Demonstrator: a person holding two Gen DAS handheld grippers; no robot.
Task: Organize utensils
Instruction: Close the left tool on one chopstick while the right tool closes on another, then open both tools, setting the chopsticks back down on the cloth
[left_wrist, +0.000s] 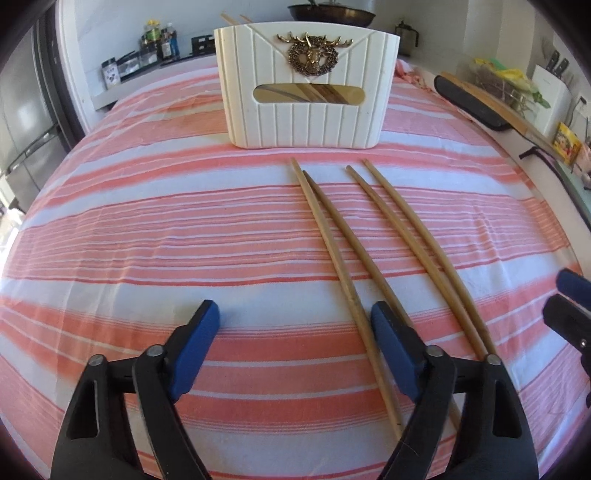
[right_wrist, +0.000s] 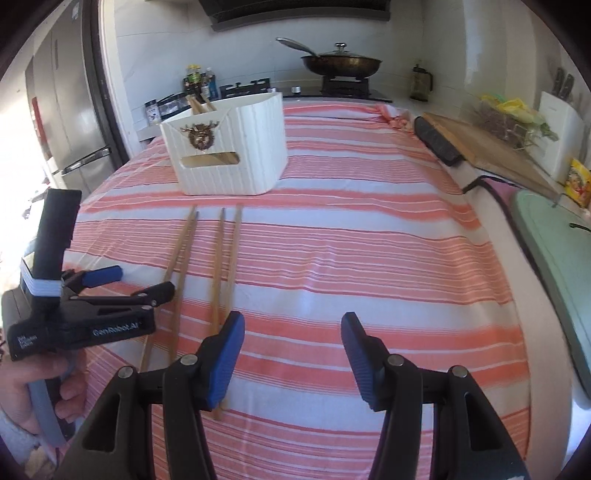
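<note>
Left gripper (left_wrist: 295, 328) jaws apart, one chopstick (left_wrist: 345, 280) between, unpinched | right gripper (right_wrist: 291, 347) half-open, empty | holder (left_wrist: 306, 85) behind four chopsticks

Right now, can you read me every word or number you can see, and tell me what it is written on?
"GenRobot.AI": white letters on the side of the left gripper, seen from the right wrist camera.
Small white print at the back end of that gripper: too small to read.
Label on the jar by the wall: too blurred to read.
Yellow packet on the counter: print too blurred to read.
The white box has a gold deer badge, no words.
</note>
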